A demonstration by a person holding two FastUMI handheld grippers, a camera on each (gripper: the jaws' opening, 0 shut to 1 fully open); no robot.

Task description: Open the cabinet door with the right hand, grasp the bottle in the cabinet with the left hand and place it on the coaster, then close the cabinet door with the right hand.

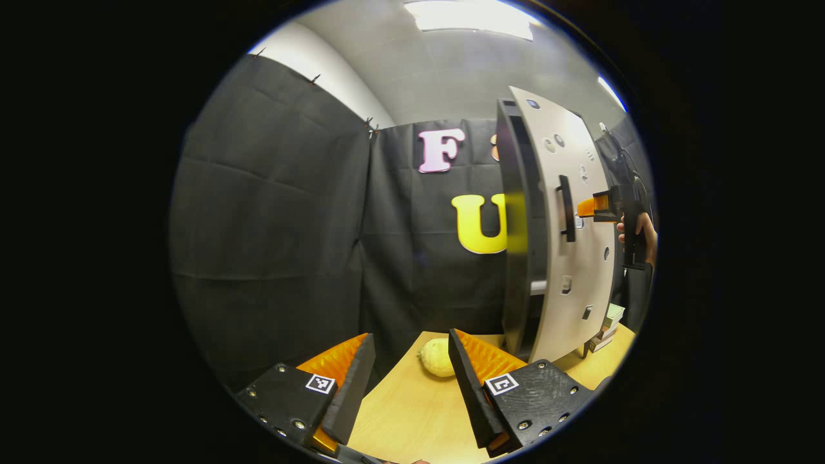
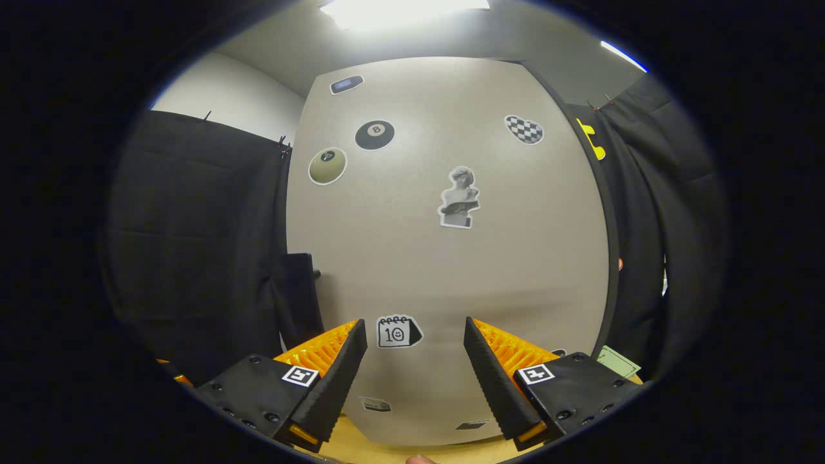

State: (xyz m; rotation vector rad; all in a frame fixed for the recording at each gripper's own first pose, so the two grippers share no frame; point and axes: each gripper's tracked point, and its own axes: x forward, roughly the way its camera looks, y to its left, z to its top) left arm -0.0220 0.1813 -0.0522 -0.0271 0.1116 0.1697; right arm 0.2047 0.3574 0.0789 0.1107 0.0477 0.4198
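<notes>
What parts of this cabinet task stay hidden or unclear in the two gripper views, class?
- Bottle: the left gripper view sees the beige sticker-covered cabinet door nearly edge-on, hiding the cabinet's inside.
- Black bar handle: in the right gripper view the right gripper faces the door's flat front; the door's left edge is cut short by black cloth.
- Pale yellow round object on the wooden table: too small to identify.

Your left gripper (image 1: 411, 361) is held low and level, its two fingers spread wide apart with nothing between them. Your right gripper (image 2: 416, 351) also has its fingers parted and empty, pointing straight ahead. In the left gripper view you can see that right gripper farther off at the right edge, held out horizontally at about mid height, with your hand (image 1: 639, 233) wrapped around its upright grip.
</notes>
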